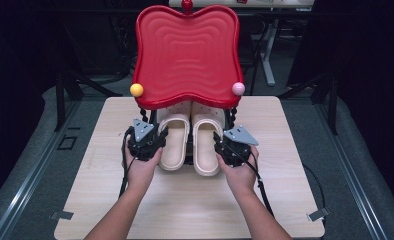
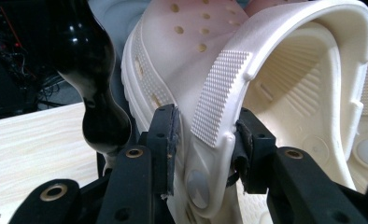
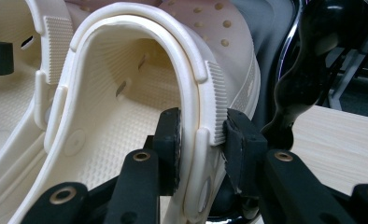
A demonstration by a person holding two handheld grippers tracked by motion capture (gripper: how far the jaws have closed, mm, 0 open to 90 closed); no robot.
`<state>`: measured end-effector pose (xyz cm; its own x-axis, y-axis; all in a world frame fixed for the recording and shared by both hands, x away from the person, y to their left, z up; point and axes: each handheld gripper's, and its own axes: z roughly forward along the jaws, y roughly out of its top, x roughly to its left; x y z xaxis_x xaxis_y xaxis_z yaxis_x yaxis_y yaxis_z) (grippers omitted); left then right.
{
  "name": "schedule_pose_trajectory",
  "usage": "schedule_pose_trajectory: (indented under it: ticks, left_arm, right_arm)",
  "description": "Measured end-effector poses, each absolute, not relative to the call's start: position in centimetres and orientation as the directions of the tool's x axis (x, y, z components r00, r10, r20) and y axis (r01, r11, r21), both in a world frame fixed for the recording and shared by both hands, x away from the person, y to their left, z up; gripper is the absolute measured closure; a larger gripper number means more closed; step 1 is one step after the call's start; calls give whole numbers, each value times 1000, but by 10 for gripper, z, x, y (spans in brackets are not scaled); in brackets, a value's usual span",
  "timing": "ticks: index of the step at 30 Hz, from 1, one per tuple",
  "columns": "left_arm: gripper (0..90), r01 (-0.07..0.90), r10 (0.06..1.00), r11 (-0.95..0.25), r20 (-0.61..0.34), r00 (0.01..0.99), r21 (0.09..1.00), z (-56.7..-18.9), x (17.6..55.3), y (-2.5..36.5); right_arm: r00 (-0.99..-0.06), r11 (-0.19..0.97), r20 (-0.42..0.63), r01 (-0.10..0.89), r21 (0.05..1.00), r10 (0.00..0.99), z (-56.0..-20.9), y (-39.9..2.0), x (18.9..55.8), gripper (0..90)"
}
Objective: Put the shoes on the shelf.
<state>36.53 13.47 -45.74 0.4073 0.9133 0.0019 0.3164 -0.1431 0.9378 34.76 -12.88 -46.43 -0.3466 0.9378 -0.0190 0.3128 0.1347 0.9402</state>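
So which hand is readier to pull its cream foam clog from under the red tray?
Right, narrowly. The pads of the right gripper look pressed on the wall of its cream foam clog. The left gripper straddles the wall of the other clog, its pads' contact unclear.

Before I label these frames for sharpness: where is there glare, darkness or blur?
High view: dark surroundings, soft sheen on the red tray. Left gripper view: glare on the black post, clog strap sharp. Right gripper view: clog evenly lit, background soft.
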Motion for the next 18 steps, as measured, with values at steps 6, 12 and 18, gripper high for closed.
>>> schedule_pose_trajectory:
  ticks: [6,12,18]
  left_arm:
    - [637,328,911,-144,-4,413,934,-457,364,135]
    - [623,347,908,-139,-21,418,928,-460,361,137]
    - [576,345,905,-131,-30,424,930,-462,360,138]
  right_arm:
    - [-344,135,-19,316,939,939,-464,-129,349,676]
    - [-353,145,-27,313,939,935,-464,-130,348,665]
    - [-361,155,-34,311,938,932,-465,-130,347,618]
